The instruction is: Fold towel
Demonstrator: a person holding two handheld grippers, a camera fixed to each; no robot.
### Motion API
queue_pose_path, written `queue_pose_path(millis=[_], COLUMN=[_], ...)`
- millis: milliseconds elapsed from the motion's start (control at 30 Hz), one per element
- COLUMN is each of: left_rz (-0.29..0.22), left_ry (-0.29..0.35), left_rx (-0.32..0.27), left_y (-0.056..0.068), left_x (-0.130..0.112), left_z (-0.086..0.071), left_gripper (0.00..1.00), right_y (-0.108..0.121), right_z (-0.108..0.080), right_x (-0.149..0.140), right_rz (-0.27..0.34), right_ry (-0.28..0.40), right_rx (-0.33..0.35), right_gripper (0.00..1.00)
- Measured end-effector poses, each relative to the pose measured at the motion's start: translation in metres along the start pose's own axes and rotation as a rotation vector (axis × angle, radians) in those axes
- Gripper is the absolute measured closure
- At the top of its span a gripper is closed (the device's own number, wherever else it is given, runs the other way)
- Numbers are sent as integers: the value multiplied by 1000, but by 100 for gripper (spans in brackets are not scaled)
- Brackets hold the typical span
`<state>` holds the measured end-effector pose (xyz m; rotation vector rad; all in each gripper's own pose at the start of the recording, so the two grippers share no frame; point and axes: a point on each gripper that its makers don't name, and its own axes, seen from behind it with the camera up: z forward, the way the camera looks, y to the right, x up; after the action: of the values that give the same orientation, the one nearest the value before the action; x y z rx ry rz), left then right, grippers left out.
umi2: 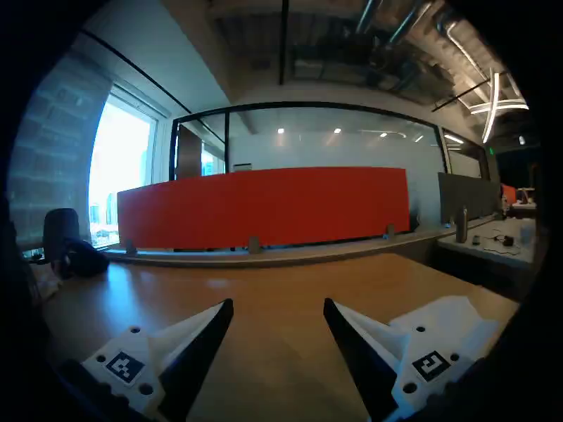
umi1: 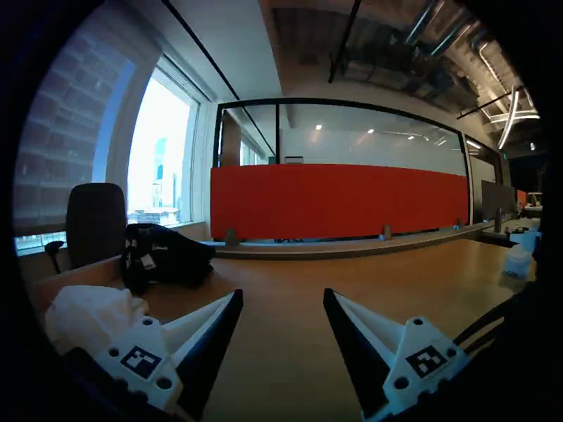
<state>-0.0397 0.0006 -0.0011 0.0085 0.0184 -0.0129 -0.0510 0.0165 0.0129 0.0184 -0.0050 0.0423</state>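
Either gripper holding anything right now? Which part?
Nothing is held. The left gripper and right gripper are both open over the wooden desk; the white towel lies off to the side, ungripped.
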Motion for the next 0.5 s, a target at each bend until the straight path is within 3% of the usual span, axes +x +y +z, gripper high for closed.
queue_pose_path(millis=[500], left_rz=[0], left_ry=[0], left_rx=[0], left_y=[0], left_x=[0], left_z=[0], left_gripper=[16], right_y=[-5], right_z=[0], right_x=[-2], right_rz=[-23], right_ry=[10], right_rx=[-1], right_gripper=[1])
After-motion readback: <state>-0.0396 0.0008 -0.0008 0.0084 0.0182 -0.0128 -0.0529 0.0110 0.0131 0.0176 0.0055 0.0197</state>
